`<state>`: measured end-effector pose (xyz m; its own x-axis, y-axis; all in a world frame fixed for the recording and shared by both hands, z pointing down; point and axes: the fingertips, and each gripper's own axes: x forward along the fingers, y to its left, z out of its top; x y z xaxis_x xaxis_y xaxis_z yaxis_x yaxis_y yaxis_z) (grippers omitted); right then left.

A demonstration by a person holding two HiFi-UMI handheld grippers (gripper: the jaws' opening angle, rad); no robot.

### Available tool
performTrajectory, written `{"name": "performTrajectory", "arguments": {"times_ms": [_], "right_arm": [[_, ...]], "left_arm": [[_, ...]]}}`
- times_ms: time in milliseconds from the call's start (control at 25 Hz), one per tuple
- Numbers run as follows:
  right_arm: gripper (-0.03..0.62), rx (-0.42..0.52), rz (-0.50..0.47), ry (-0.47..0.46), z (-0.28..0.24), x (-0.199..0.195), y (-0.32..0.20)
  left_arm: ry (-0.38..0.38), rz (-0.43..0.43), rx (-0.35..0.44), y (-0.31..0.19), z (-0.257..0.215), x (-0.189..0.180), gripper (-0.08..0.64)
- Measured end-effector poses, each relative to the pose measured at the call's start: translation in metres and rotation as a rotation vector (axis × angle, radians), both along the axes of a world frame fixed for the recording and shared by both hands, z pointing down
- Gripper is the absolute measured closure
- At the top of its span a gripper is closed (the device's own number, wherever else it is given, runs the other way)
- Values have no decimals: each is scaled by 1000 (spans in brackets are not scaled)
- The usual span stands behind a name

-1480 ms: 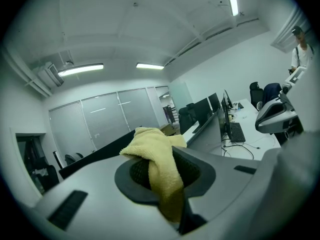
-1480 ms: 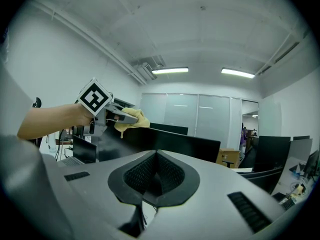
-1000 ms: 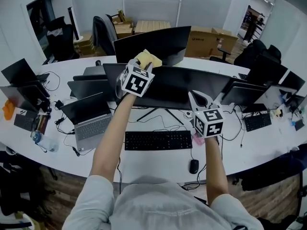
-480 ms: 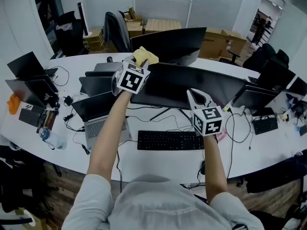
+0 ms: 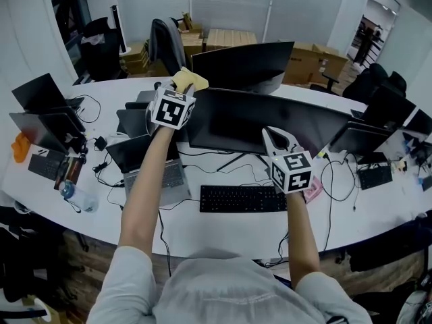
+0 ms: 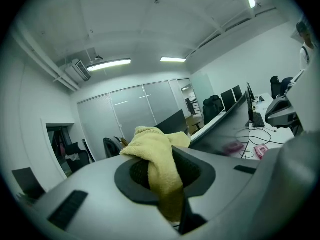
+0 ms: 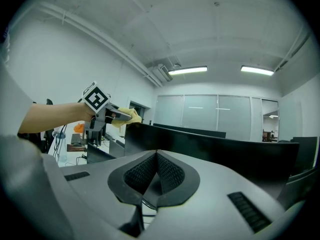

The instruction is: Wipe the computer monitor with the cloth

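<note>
Left tool (image 5: 179,90) is clamped on the cloth (image 5: 190,79), up at the monitor (image 5: 270,121) top-left corner, so we reckon the wipe runs rightward along its long edge. Right tool (image 5: 277,138) is closed, empty, nearer mid-screen.

Even ceiling light (fisheye-warped edges)

Monitor (image 5: 270,123) mid-desk (image 5: 223,233). Keyboard (image 5: 243,198) before it, laptop (image 5: 152,167) left of keyboard. My left gripper (image 5: 181,88), cloth (image 5: 190,79) between its jaws, at monitor's top-left corner. My right gripper (image 5: 277,139) before monitor's lower edge.
</note>
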<state>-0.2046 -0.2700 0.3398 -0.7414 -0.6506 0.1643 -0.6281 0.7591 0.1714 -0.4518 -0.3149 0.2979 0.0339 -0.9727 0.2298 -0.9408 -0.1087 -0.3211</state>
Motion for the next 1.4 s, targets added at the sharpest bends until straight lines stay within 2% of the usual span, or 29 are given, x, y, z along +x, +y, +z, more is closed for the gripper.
{"name": "performTrajectory", "arguments": {"times_ms": [160,360,520,760,960,1160,1400], "right_arm": [[566,4,8,1,0,5,13],[566,33,33,7,-3,22,30],[566,57,72,15,-4,43,45],[566,98,160,49,-5,96,66],[566,109,245,74,-5,148,85],[566,126,350,76,-8,197,106],[566,147,425,89,-8,236,133]], "left_arm": [[-14,-54,13,15,-1,-23,480],[-26,-62,131,44,1,-21,480],[-11,31,171,76,5,21,480],[41,223,230,115,23,110,480],[87,341,232,134,31,175,480],[79,445,243,154,34,234,480],[84,553,254,175,36,293,480]]}}
